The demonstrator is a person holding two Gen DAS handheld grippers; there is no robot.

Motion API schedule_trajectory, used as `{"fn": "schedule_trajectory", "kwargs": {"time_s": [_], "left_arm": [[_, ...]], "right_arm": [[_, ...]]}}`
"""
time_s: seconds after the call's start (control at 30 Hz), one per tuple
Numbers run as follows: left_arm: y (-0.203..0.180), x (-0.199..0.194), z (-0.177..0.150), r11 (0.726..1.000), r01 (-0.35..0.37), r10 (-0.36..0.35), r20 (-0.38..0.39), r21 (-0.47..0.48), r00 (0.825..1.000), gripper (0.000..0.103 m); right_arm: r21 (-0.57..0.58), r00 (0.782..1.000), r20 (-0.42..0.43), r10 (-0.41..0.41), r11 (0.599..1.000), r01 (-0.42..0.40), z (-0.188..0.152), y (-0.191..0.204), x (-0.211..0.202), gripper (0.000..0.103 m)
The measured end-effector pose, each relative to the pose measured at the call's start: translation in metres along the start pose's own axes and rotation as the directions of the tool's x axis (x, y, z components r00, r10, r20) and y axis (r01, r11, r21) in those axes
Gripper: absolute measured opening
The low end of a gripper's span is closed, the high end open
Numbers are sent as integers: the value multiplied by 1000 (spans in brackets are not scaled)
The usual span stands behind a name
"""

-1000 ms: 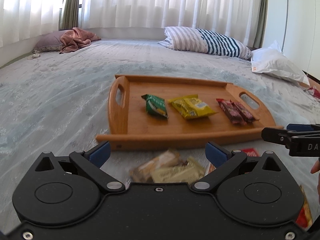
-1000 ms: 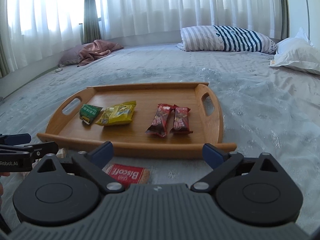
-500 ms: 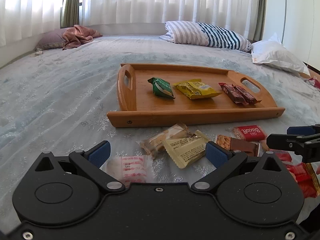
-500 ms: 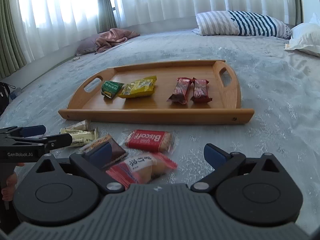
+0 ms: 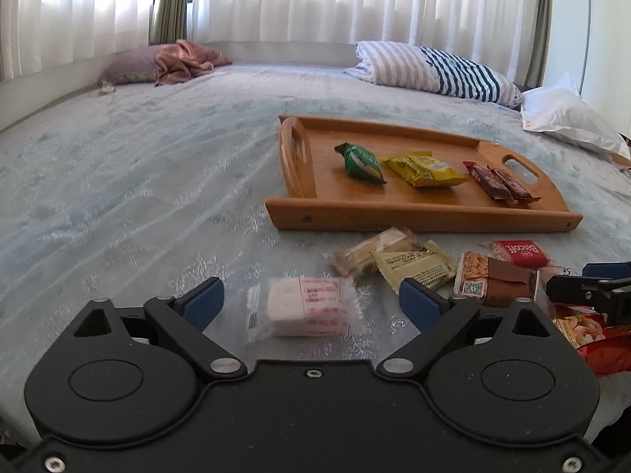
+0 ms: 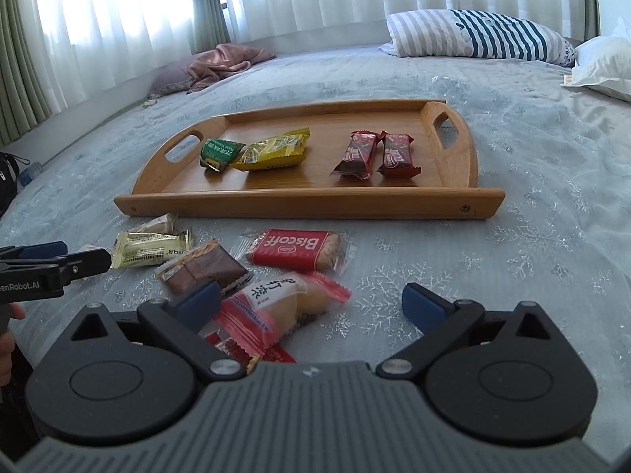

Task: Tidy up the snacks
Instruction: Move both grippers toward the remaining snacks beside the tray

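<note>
Four snacks already lie in a row on the wooden tray [image 6: 469,201], well ahead of both sets of fingers: a green packet [image 6: 219,152], a yellow packet [image 6: 274,150] and two red bars [image 6: 374,153]. The rest wait loose on the bedspread [image 5: 118,197], with a white packet [image 5: 301,309] between the spread, empty fingers of the left gripper [image 5: 311,299]. A red-and-white cake packet [image 6: 276,307] lies by the left finger of the right gripper [image 6: 311,305], also spread and empty, and a Biscoff packet [image 6: 294,249] lies just beyond, so I judge the sorting under half done.

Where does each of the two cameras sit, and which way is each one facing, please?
Left wrist: on the left gripper, low over the bed, facing the wooden tray; its own open fingers frame a white wafer pack, and the right gripper's tip pokes in at right.
Right wrist: on the right gripper, same heading, further right; open fingers show over a red-and-white cake pack, the left gripper at left.
Shared: the tray, the Biscoff pack, the striped pillow.
</note>
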State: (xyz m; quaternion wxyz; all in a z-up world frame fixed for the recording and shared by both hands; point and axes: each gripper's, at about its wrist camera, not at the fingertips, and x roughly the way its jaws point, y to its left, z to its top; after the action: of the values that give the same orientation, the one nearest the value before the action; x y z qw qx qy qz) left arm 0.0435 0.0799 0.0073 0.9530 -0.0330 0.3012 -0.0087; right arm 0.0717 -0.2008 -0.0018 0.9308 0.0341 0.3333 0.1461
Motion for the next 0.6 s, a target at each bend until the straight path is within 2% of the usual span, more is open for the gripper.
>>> {"fn": "schedule_trajectory", "kwargs": {"time_s": [0.1, 0.17, 0.27, 0.6], "left_arm": [[0, 3, -2, 1000, 3, -3, -9, -13, 1000, 90], [-1, 4, -3, 1000, 5, -5, -14, -11, 1000, 82], [-3, 6, -3, 1000, 11, -11, -21, -11, 1000, 76], [-6, 8, -3, 1000, -12, 12, -24, 2, 1000, 64]], "right_arm": [[-22, 1000, 4, -9, 1000, 10, -1, 5, 1, 103], [-35, 1000, 4, -12, 999, 13, -1, 7, 1, 103], [-45, 1000, 4, -13, 999, 13, -2, 10, 2, 103], [-52, 1000, 5, -10, 999, 10, -3, 13, 4, 102]]}}
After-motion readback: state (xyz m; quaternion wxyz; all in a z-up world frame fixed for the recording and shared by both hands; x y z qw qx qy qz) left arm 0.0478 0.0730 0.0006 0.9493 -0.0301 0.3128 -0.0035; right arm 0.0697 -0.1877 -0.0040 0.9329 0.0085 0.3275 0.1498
